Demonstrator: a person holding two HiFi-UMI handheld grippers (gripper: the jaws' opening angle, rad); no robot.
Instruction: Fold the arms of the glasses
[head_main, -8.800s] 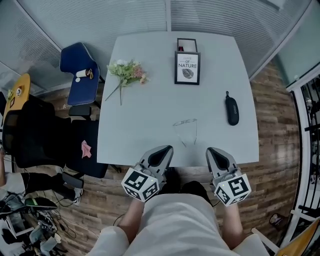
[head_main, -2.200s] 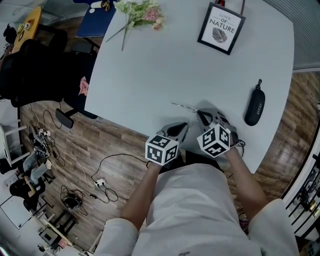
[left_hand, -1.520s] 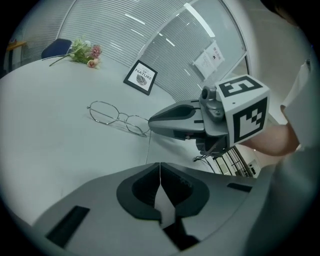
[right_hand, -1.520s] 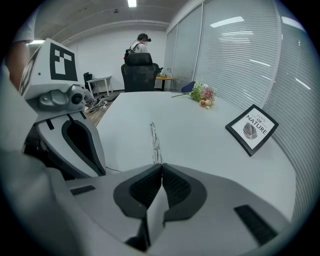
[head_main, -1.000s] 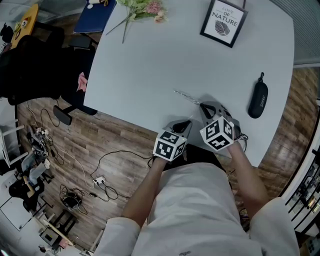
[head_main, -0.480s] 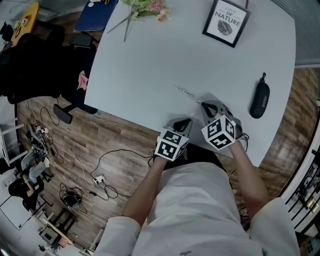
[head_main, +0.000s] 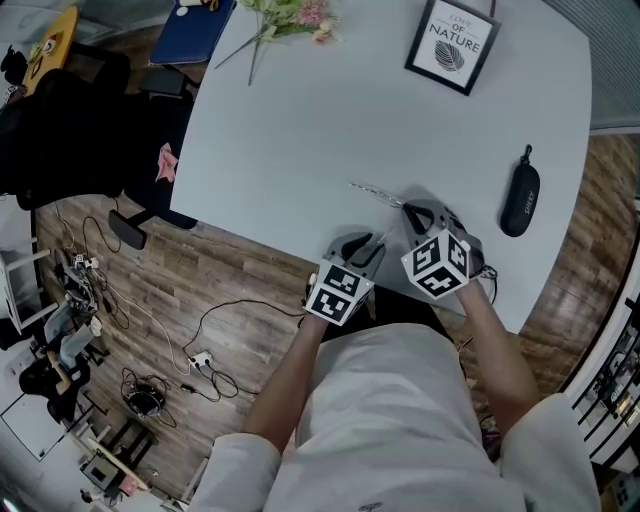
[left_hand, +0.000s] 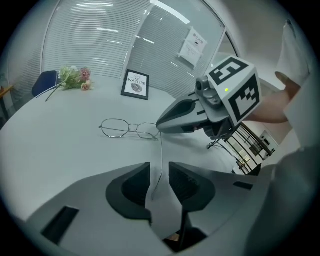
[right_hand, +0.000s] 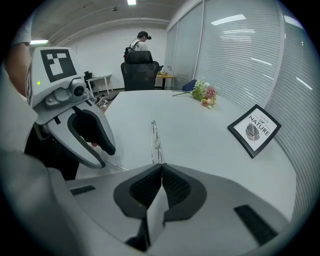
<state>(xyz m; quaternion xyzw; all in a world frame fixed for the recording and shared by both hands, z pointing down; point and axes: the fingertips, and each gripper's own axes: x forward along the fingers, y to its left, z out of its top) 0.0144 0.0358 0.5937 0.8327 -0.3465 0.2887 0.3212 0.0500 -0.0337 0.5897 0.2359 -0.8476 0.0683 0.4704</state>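
1. Wire glasses (left_hand: 129, 129) sit on the pale grey table (head_main: 330, 120), close to the edge where the person stands and between the two grippers.
2. The right gripper (right_hand: 161, 170) is clenched on one outer corner of the glasses. Its jaws are pressed together, and the front of the glasses runs straight away from them.
3. The left gripper (left_hand: 159, 172) is released. Its jaws stand slightly apart, and one thin arm of the glasses runs from that corner down into the gap between them. I cannot tell whether the arm touches either jaw.
4. A black case (head_main: 518, 198) lies well apart to the right, near the table's edge. It looks closed, and its contents cannot be seen.
5. A framed print (head_main: 452, 45) and a bunch of flowers (head_main: 285, 18) lie at the far side. The flowers are cut off by the head view's top edge.
6. From the head view the grippers cover part of the glasses. The second arm is too thin to make out.
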